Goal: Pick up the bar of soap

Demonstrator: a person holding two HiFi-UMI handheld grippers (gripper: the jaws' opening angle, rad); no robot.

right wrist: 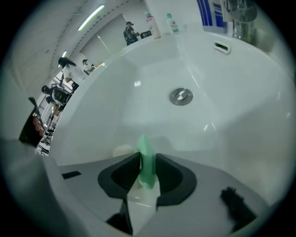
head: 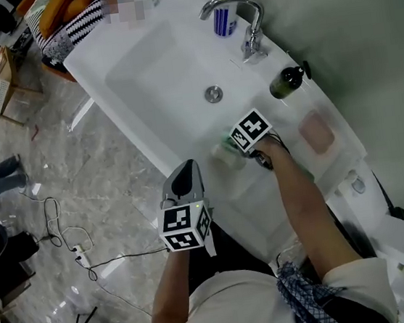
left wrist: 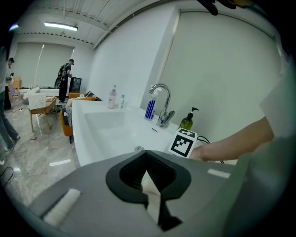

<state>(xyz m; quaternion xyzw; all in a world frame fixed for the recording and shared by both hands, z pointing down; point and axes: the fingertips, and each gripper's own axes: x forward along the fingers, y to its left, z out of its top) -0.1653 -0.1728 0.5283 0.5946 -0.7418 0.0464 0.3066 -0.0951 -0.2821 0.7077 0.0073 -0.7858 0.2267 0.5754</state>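
Open lab/demo hall w/ mock washroom: white sink (head: 140, 77), faucet (head: 241, 12), floor cables (head: 66, 243), strip light (left wrist: 60, 26), ppl (left wrist: 67, 76) in bkgd.

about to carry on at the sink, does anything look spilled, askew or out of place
nothing stands out. the green soap bar is held edge-on in the right gripper over the basin; nothing looks spilled, and the pump bottle stands upright.

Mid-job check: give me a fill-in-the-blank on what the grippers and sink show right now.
The right gripper is shut on a ___ bar of soap.
The left gripper holds ___.
The striped container by the faucet is white and ___.
Missing: green; nothing; blue.
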